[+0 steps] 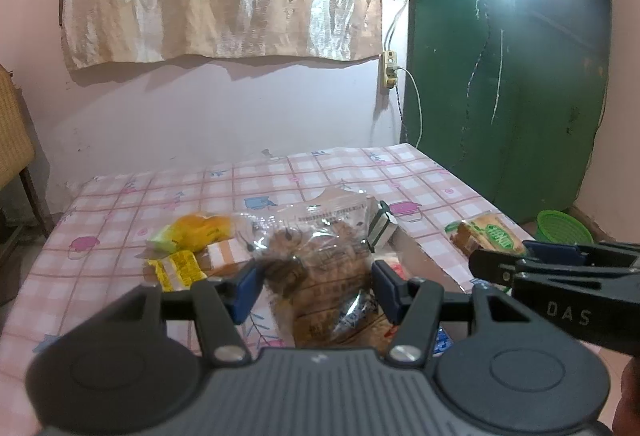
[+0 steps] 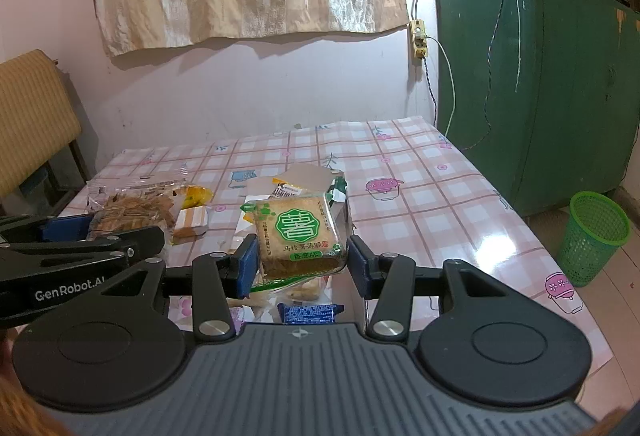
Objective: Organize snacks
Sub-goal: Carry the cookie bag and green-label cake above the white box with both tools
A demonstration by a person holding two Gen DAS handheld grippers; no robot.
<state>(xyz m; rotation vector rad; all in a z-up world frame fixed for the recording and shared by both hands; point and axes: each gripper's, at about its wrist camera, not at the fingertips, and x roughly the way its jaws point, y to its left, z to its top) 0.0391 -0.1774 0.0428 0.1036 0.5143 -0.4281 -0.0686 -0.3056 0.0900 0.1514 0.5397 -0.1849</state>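
Several snack packs lie on the pink checked table (image 1: 120,211). My left gripper (image 1: 316,286) is shut on a clear bag of brown biscuits (image 1: 324,268), held between its blue pads; the bag also shows in the right wrist view (image 2: 132,211). My right gripper (image 2: 304,262) is shut on a square pack of crisps with a green label (image 2: 298,236), lifted a little above the table; the pack shows in the left wrist view too (image 1: 486,236). Behind lie a yellow-orange pack (image 1: 196,232), a yellow sachet (image 1: 178,270), a striped orange pack (image 2: 192,222) and a blue wrapper (image 2: 310,314).
A green waste basket (image 2: 592,236) stands on the floor right of the table. A green cabinet (image 2: 540,75) stands at the back right, with a hanging cable and socket (image 2: 418,39). A wicker chair (image 2: 32,123) is at the left. A flat cardboard piece (image 2: 308,175) lies mid-table.
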